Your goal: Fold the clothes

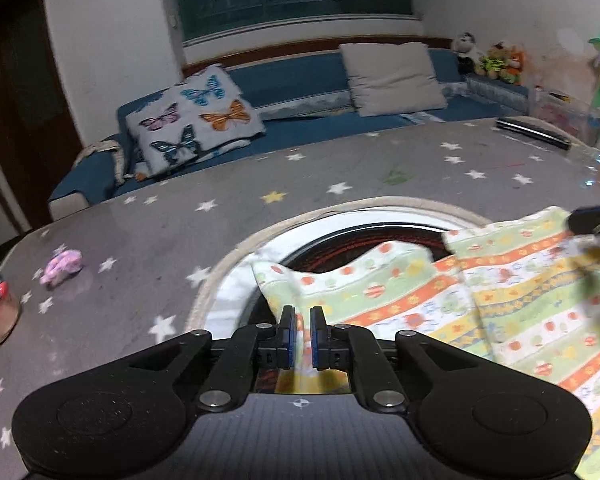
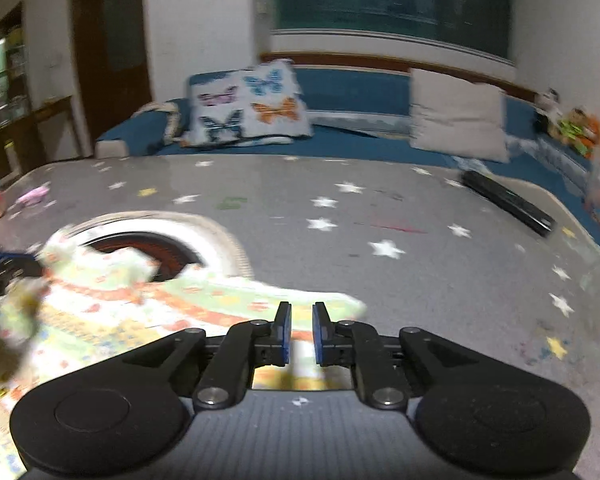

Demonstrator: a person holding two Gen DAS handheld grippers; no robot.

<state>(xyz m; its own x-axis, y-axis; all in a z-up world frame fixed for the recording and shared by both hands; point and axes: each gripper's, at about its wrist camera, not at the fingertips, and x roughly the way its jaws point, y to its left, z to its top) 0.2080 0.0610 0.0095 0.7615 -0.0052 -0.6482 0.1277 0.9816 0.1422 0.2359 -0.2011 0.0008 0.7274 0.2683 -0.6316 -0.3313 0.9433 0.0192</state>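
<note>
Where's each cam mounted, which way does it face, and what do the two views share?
Left wrist: on the left gripper, looking forward over the table; its fingers pinch the striped garment; the other gripper shows at right edge.
Right wrist: on the right gripper, facing the same way; fingers close on the garment's edge; image motion-blurred.
Shared: garment, star tablecloth, butterfly pillow, sofa, window.

Home living room: blue sofa [image 1: 300,80] across upper frame, butterfly cushion [image 1: 194,118], plain cushion [image 1: 394,78], stuffed toys [image 1: 492,62] upper right, star-patterned table cover [image 1: 140,240] below.
</note>
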